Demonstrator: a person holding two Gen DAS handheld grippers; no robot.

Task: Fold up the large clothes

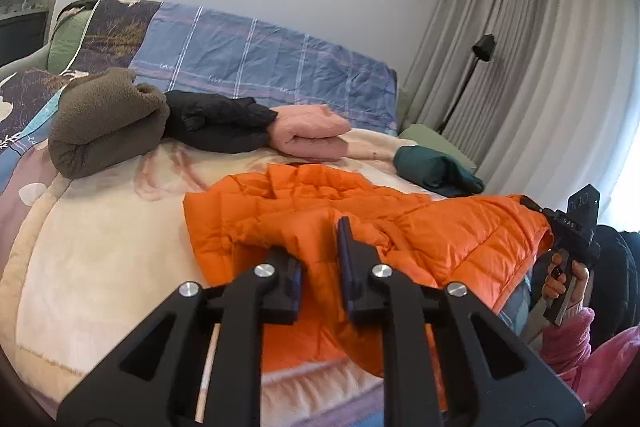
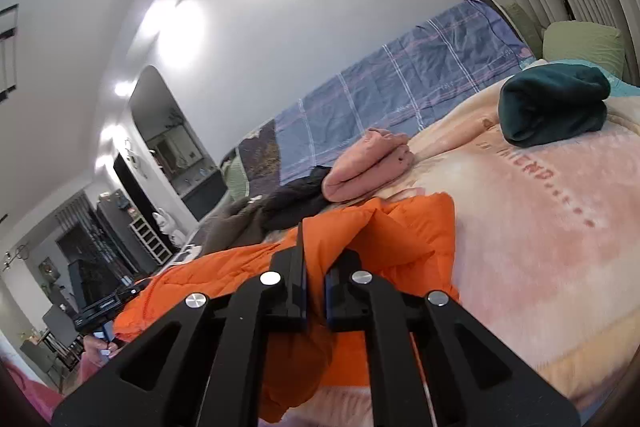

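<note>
While an orange puffer jacket (image 1: 360,223) lies spread at frame centre on the bed (image 1: 100,247) | left gripper (image 1: 320,263) pinching its near hem | right gripper (image 2: 316,267) clenched on jacket's edge | step: first fold underway | next: probably lift both edges together, carry across.

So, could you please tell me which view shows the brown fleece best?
The left wrist view: the brown fleece lies rolled and fully visible at the far left of the bed, beside the black garment. The right wrist view shows only a dim sliver behind the orange jacket.
</note>
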